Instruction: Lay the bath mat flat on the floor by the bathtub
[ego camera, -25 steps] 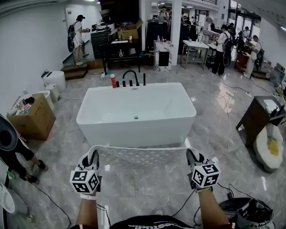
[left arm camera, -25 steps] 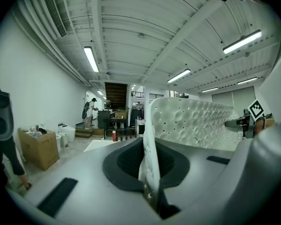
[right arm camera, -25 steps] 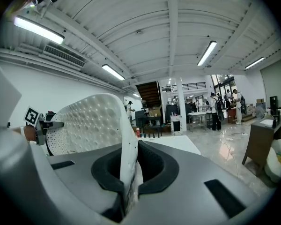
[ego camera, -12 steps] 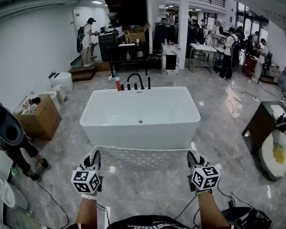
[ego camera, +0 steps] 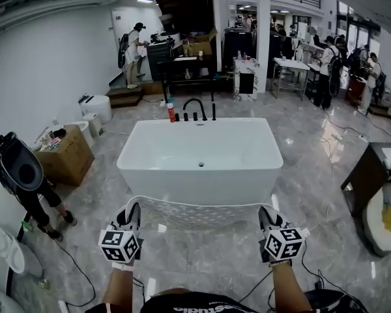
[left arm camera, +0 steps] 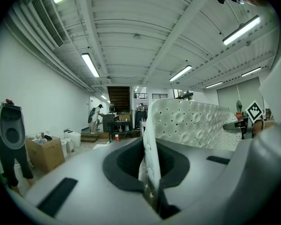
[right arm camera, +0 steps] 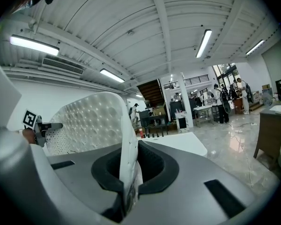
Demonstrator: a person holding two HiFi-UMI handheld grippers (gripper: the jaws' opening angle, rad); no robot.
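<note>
A white perforated bath mat (ego camera: 199,213) hangs stretched between my two grippers, just in front of the white bathtub (ego camera: 201,158). My left gripper (ego camera: 130,219) is shut on the mat's left corner, and the mat (left arm camera: 152,146) stands pinched edge-on between the jaws in the left gripper view. My right gripper (ego camera: 267,220) is shut on the right corner; there the mat (right arm camera: 127,156) also rises from between the jaws. The mat sits above the grey marble floor (ego camera: 208,256), its lower part hidden behind the top edge.
A black faucet (ego camera: 195,105) and a red bottle (ego camera: 171,114) stand at the tub's far rim. A cardboard box (ego camera: 66,155) and a person's dark legs (ego camera: 36,204) are at left. A dark cabinet (ego camera: 376,165) and cables (ego camera: 316,266) lie at right. People stand far back.
The head view has shifted, so the tub and room sit a little further right and lower. Both grippers keep the mat stretched at the same spacing.
</note>
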